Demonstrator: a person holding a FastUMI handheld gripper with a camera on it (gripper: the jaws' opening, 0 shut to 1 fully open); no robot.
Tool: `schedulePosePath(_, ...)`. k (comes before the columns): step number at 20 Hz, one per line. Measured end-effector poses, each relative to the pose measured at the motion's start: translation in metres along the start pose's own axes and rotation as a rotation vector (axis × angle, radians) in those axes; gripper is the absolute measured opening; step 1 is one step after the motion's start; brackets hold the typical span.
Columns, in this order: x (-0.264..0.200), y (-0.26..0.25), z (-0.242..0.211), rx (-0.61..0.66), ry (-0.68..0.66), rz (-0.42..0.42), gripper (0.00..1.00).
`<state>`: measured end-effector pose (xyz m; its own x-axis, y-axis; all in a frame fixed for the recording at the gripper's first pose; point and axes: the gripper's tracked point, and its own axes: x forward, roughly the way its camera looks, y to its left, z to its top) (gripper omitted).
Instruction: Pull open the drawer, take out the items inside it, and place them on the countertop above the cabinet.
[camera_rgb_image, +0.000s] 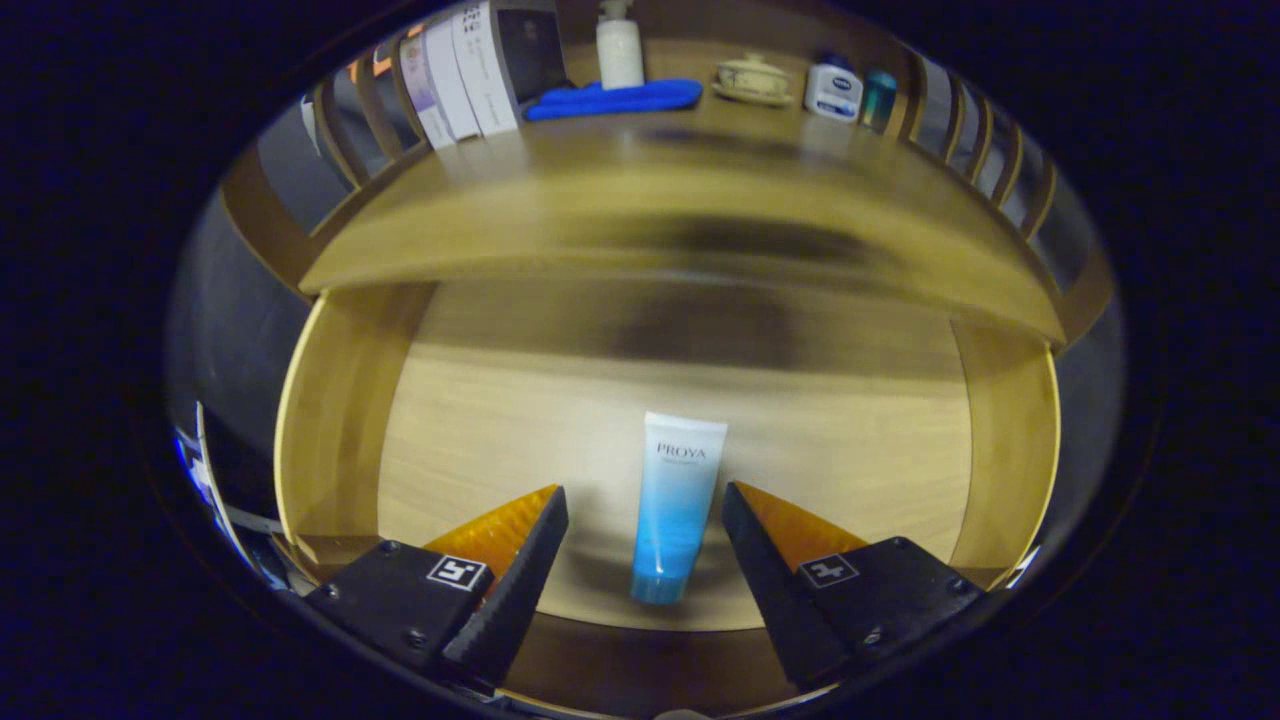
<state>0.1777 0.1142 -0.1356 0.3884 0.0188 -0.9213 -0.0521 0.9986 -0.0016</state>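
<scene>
Countertop (640, 210) of pale wood spans the upper part of the scene, its front edge overhanging an open drawer (330, 420) pulled out beneath it. Slatted rails (985, 140) fence the counter at both sides. Along the back of the counter stand several boxes (465, 70), a folded blue cloth (615, 98) with a white pump bottle (619, 45) behind it, a small lidded dish (752, 78), a white jar with a blue label (832, 90) and a teal container (879, 98); the broad middle and front of the counter lie bare.

Below, the drawer's wooden floor is wide and mostly open, walled by a raised side at left and another at right, with its near edge running just under the fingers. A shadow darkens the back of the drawer under the counter's lip.

The gripper (645, 535) hangs over the drawer's front with its jaws spread wide, touching nothing. Between the two fingers, with clear gaps on either side, lies a tube (675, 505), flat on the drawer floor near the front. The tube is white at its far, crimped end and fades to bright blue toward its cap, which points back at the gripper. Lettering sits on the white portion.
</scene>
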Motion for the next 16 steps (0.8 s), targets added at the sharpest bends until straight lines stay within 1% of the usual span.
schedulePosePath(2, 0.006, -0.004, -0.002, 0.015, 0.025, -0.015, 0.95)
schedulePosePath(3, 0.008, -0.007, -0.004, 0.028, 0.039, -0.020, 0.91)
schedulePosePath(5, 0.012, -0.006, -0.010, 0.052, 0.062, -0.023, 0.85)
schedulePosePath(8, 0.019, -0.010, -0.017, 0.053, 0.096, -0.034, 0.79)
schedulePosePath(9, 0.020, -0.012, -0.016, 0.057, 0.082, -0.042, 0.76)
schedulePosePath(11, 0.018, -0.014, -0.012, 0.062, 0.075, -0.041, 0.63)
schedulePosePath(13, 0.017, -0.013, -0.015, 0.064, 0.075, -0.023, 0.49)
schedulePosePath(16, 0.010, -0.009, -0.015, 0.078, 0.053, 0.019, 0.46)
